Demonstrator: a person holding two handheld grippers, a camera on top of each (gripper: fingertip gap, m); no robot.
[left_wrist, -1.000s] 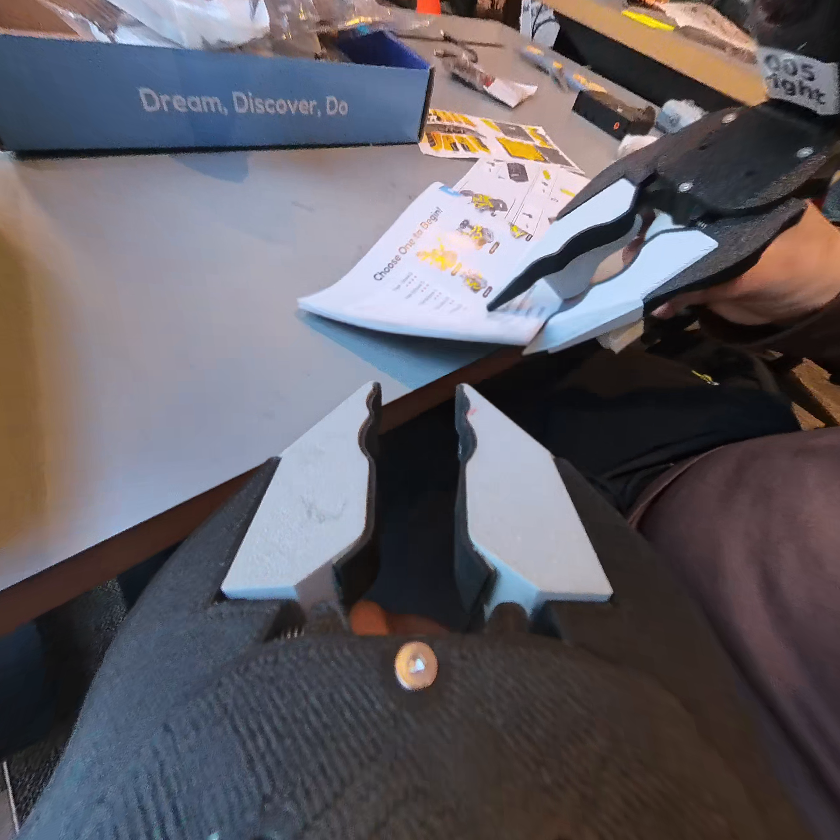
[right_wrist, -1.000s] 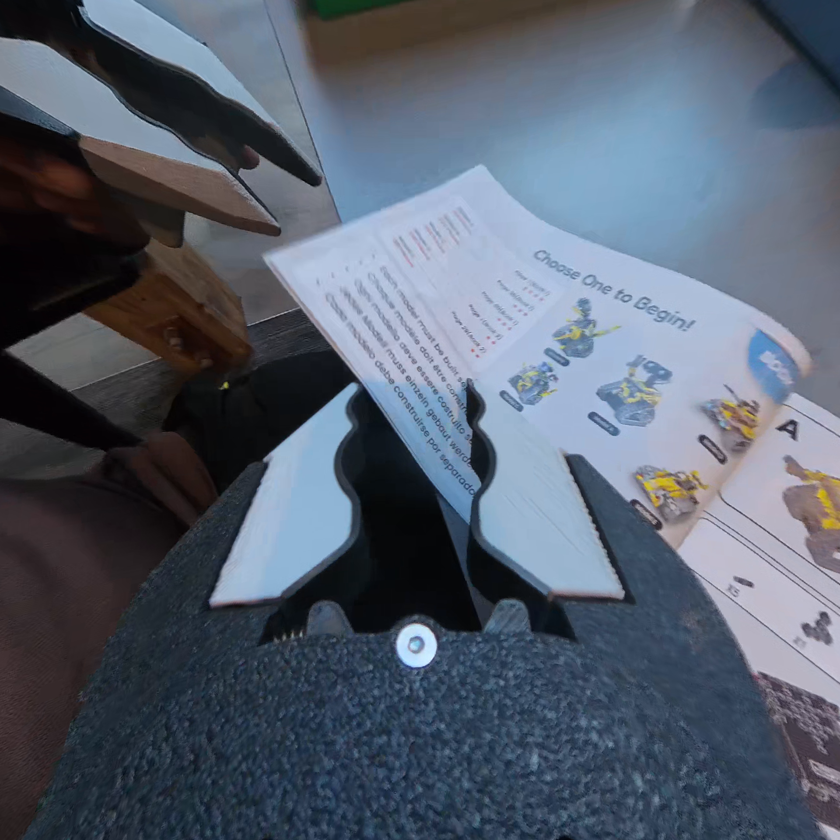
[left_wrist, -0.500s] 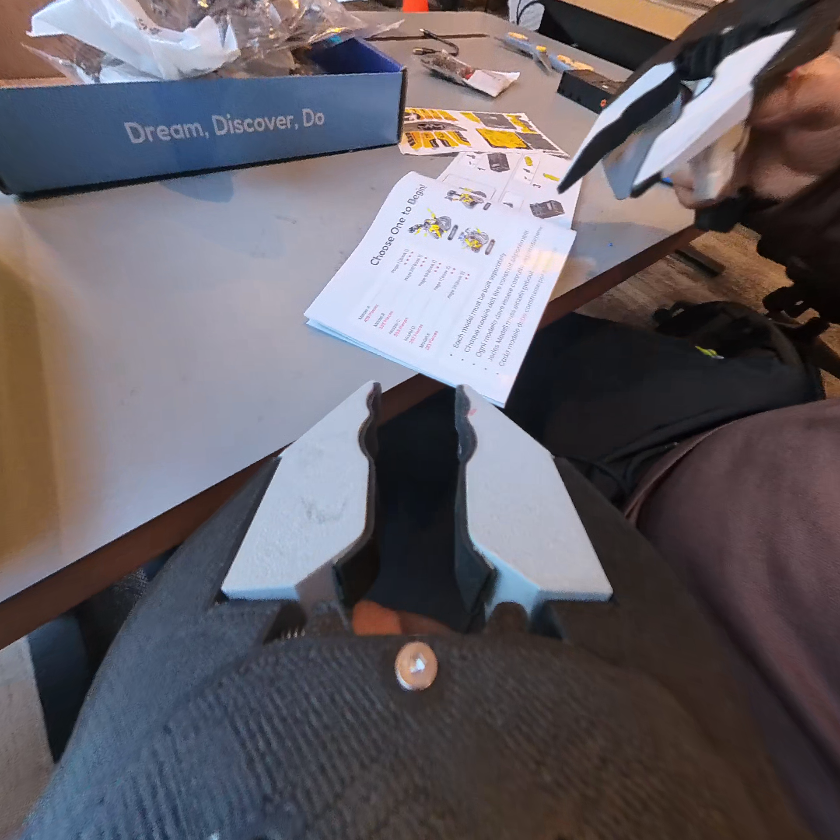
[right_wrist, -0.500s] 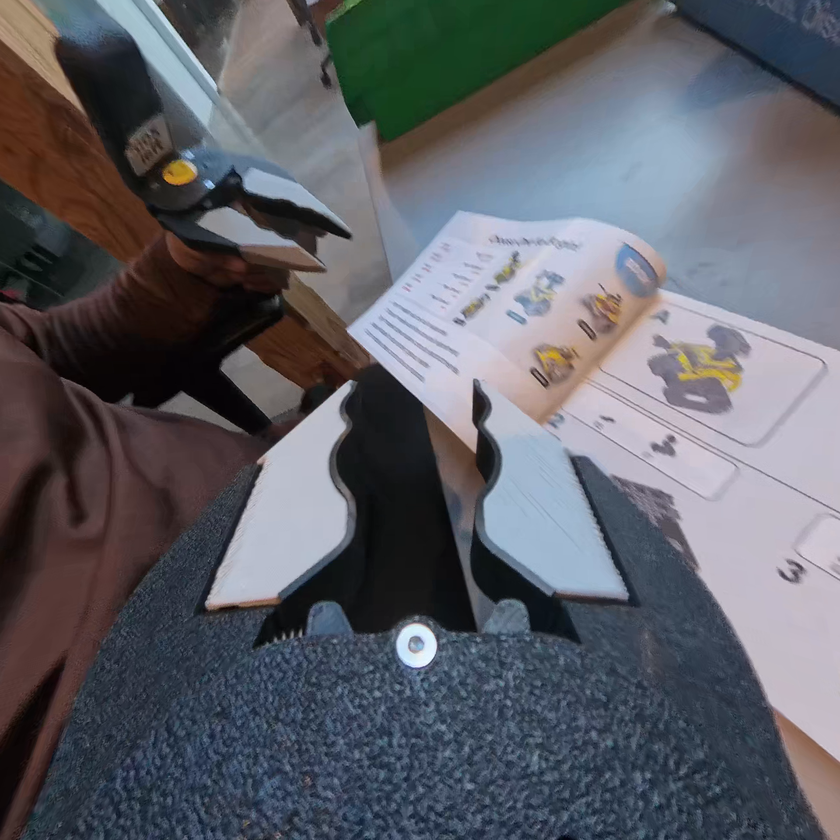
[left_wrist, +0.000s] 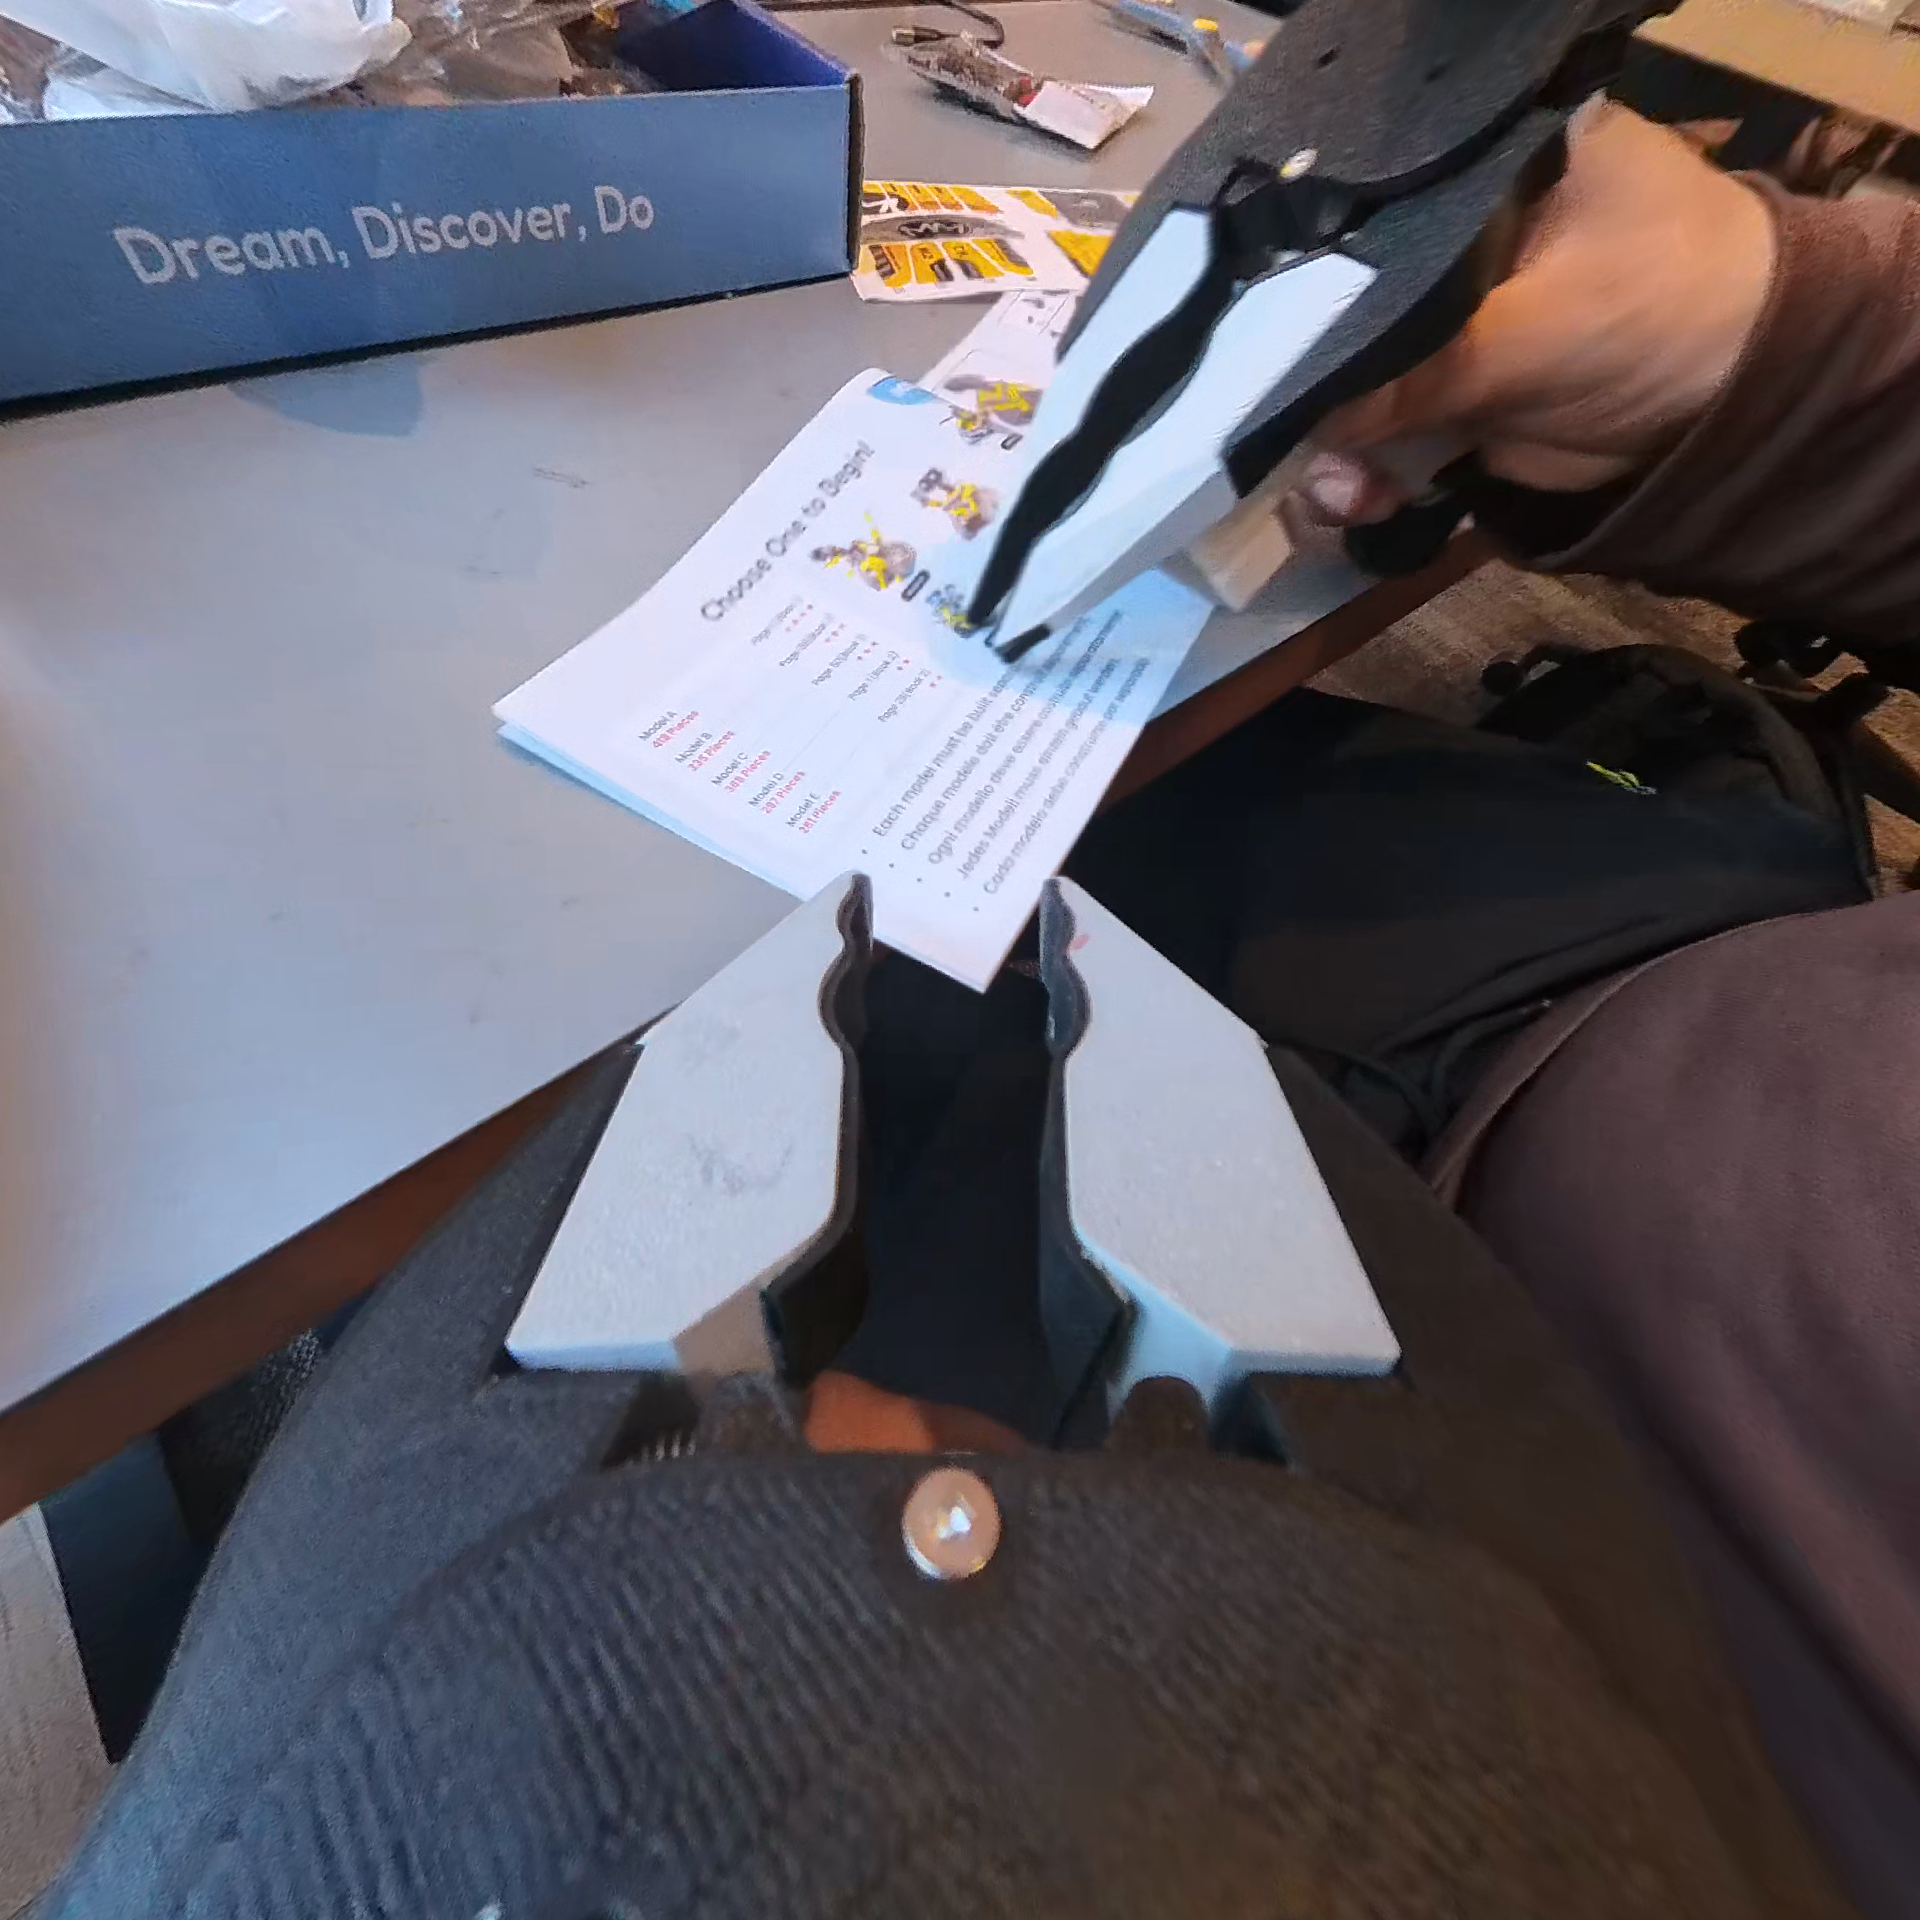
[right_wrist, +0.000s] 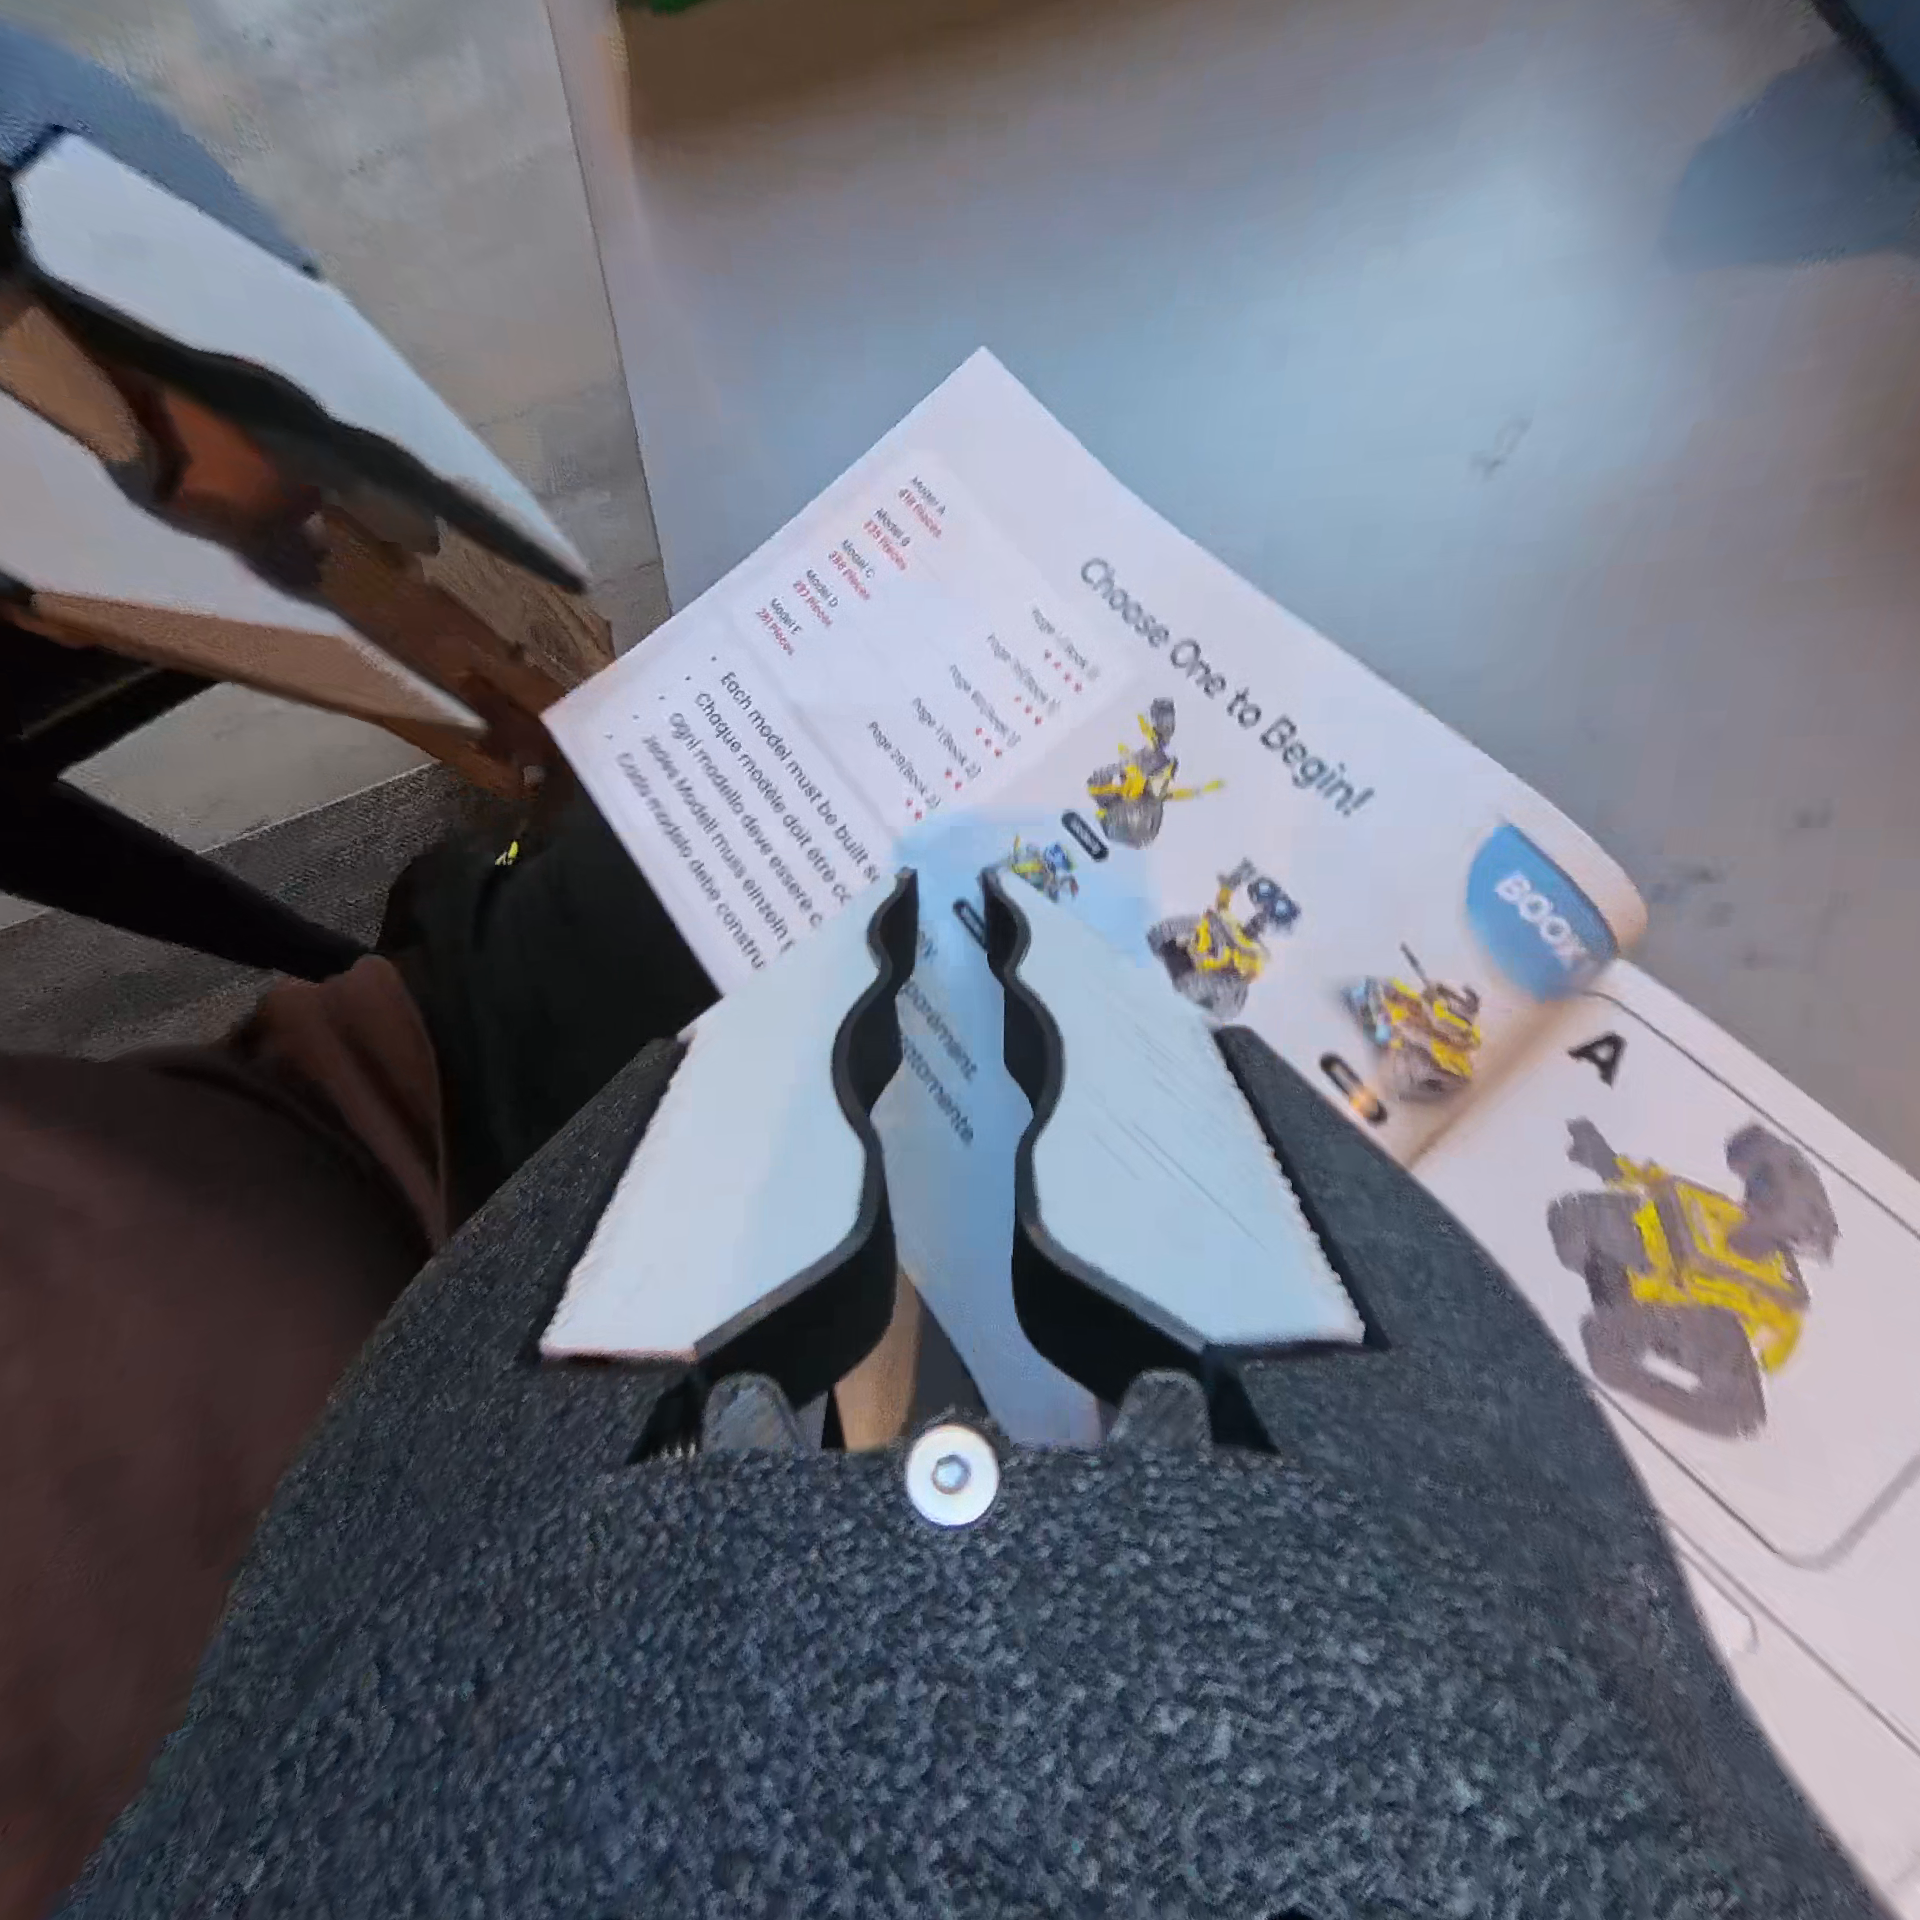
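Note:
A white instruction booklet lies open on the grey table, and its near corner hangs over the table edge. My right gripper points down onto the top page, tips touching the paper. Its jaws are open by a narrow gap with nothing between them. In the right wrist view the gripper sits over the booklet, near small pictures of yellow models. My left gripper is open and empty, just below the overhanging corner. It also shows blurred in the right wrist view.
A long blue box with plastic bags in it stands at the back left. A yellow sticker sheet lies behind the booklet. A black bag lies on the floor by the table edge, next to a person's leg. Across from one pair of fingers to the other is roughly 10 cm.
My right gripper let go of the booklet's edge, rose, then came down onto the top page with its jaws narrowed. The booklet now lies flat. My left gripper moved slightly toward the booklet's corner.

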